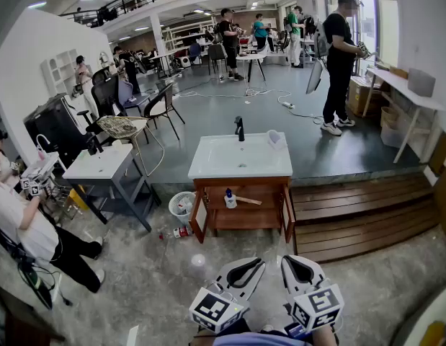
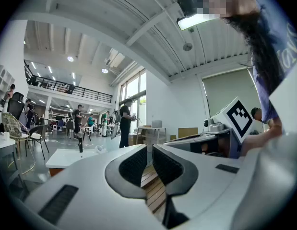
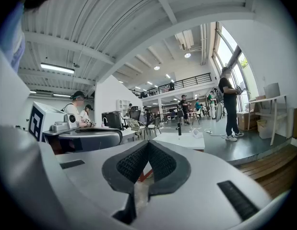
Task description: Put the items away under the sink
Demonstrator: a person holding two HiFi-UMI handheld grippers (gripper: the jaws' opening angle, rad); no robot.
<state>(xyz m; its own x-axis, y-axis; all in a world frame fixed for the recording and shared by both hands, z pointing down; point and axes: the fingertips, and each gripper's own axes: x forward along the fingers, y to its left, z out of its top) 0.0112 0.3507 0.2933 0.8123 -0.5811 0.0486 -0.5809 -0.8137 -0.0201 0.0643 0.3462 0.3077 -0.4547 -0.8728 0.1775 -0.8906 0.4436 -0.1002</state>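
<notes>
Left gripper (image 1: 251,267) slightly parted, empty; right gripper (image 1: 293,264) clenched, empty. Sink cabinet (image 1: 241,186) at 12 o'clock; bottle (image 1: 229,199) on its shelf.

Your left gripper (image 1: 253,265) and right gripper (image 1: 291,264) are pale grey, black-padded, with black-and-white square markers; sink (image 1: 241,157) white, cabinet (image 1: 241,187) reddish-brown wood; the bottle (image 1: 230,200) looks white, perhaps blue-capped.

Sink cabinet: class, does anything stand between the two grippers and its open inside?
Nothing visible does. Only bare floor lies between the left gripper, the right gripper and the cabinet, whose doors stand open. A bottle already sits inside, at the left.
</notes>
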